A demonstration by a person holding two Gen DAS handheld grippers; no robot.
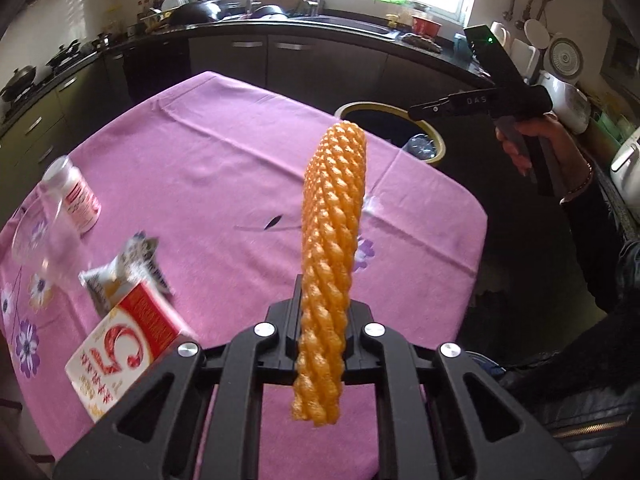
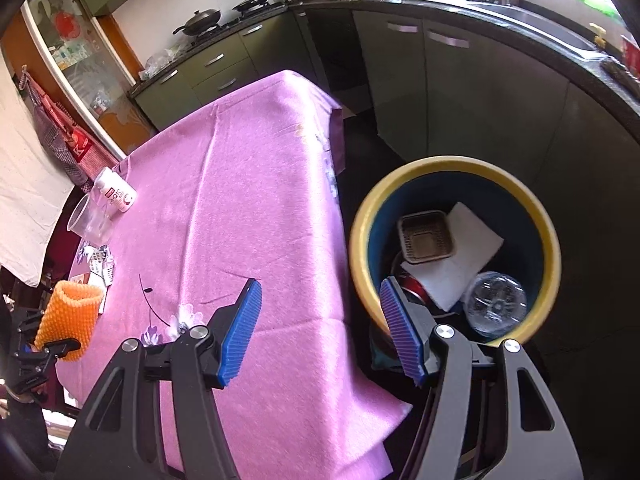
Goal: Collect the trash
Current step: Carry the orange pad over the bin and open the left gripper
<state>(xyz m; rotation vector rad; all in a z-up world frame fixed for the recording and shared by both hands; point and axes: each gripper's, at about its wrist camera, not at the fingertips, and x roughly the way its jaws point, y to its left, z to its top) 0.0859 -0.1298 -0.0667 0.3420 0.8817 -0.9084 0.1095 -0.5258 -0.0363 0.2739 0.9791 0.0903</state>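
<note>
My left gripper has its fingers clamped on the orange foam-net fruit sleeve, a soft tube of woven mesh squeezed flat between them. In the left wrist view it stands up from the fingers, with a short tail hanging below the grip, and it is lifted clear of the pink flowered tabletop. From the right wrist view I see the same sleeve at the near left edge, held above the cloth.

I judge this sleeve to be very light and springy: it gives under the squeeze and would puff back out if let go. It is not fragile and its ribbed surface should not slip, but so soft a thing can sag or sway as I carry it. My hold sits low on the tube, so most of its length stands free above the fingers; a hold nearer the middle would steady it, though I think this one will serve for something so light.

My right gripper is empty, its blue ribbed fingers standing apart above the table's edge, beside the yellow-rimmed round trash bin on the floor. The bin already holds a clear plastic bottle, a white sheet and a small brown tray.

Still on the tabletop, at its left end, lie a red-and-white carton, a crumpled printed wrapper, a clear plastic cup and a small white bottle.
</note>
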